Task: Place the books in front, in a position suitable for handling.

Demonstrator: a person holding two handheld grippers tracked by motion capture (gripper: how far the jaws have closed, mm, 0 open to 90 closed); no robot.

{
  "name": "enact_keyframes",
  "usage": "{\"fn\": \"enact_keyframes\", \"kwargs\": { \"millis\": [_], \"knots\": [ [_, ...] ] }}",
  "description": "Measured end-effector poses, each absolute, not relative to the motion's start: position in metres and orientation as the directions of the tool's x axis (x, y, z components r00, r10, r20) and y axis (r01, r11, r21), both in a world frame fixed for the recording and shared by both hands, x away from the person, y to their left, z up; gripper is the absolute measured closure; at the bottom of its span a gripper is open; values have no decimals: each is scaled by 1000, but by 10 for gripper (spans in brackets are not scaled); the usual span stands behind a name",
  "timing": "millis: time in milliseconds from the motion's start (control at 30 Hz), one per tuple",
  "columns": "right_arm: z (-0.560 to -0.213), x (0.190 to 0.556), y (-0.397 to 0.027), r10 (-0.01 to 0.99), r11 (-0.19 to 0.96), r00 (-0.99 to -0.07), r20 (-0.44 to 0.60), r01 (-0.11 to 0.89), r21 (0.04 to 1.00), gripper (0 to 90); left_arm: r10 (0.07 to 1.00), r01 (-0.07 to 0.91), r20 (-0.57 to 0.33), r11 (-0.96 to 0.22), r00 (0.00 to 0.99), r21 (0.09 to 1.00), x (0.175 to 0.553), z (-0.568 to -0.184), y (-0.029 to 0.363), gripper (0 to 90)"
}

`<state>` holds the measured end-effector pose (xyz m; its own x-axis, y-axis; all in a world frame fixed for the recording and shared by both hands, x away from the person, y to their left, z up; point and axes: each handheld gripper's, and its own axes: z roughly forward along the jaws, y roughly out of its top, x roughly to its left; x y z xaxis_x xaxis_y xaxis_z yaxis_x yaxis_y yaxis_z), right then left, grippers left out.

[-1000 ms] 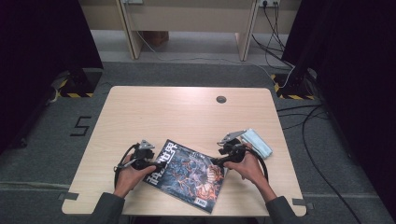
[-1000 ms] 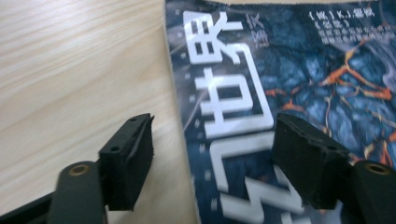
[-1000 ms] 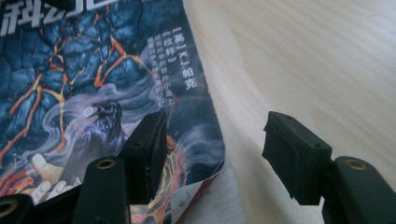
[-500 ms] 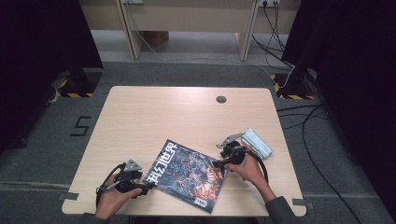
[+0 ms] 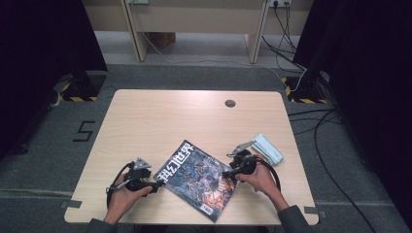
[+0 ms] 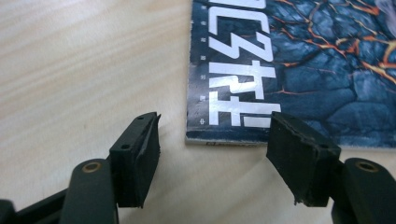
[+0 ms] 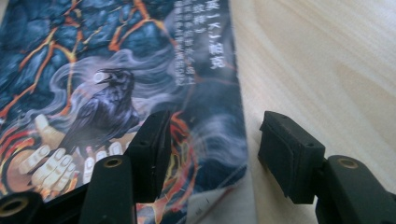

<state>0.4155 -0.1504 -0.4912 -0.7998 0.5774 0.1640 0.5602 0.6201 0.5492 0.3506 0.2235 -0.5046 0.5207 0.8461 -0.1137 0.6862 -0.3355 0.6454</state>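
Note:
A magazine (image 5: pixel 199 178) with a dark blue and orange cover lies flat and askew near the table's front edge. My left gripper (image 5: pixel 156 185) rests on the table at its left corner. In the left gripper view that gripper (image 6: pixel 215 125) is open, its jaws just closing, with the magazine (image 6: pixel 299 56) corner just ahead of the tips. My right gripper (image 5: pixel 226 173) is at the magazine's right edge. In the right gripper view it (image 7: pixel 217 126) is open and closing too, one jaw over the cover (image 7: pixel 93 93), the other over bare wood.
A pale blue-white packet (image 5: pixel 268 149) lies just right of the right hand. A dark round grommet (image 5: pixel 230 103) sits at the far middle of the wooden table (image 5: pixel 160 121). Cables trail over the floor at the right.
The left hand has drawn back from the magazine's left edge toward the near side of the table. The magazine and the right hand have stayed in place.

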Motion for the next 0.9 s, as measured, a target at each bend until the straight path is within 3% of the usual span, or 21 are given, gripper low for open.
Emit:
{"fn": "enact_keyframes", "kwargs": {
  "millis": [400,633,733,900],
  "knots": [
    [-491,396,-160,594,623,-790,153,572,534,393,863,659,-60,-336,501,673,386,-504,198,379],
    [-489,380,-163,581,643,-800,149,564,519,373,871,661,-73,-312,486,682,404,-508,193,377],
    [-489,374,-165,568,649,-808,157,557,519,394,863,653,-42,-348,503,673,402,-507,189,395],
    [-490,372,-168,571,637,-803,169,564,525,407,836,663,-102,-346,539,664,387,-505,186,379]
  ]
}}
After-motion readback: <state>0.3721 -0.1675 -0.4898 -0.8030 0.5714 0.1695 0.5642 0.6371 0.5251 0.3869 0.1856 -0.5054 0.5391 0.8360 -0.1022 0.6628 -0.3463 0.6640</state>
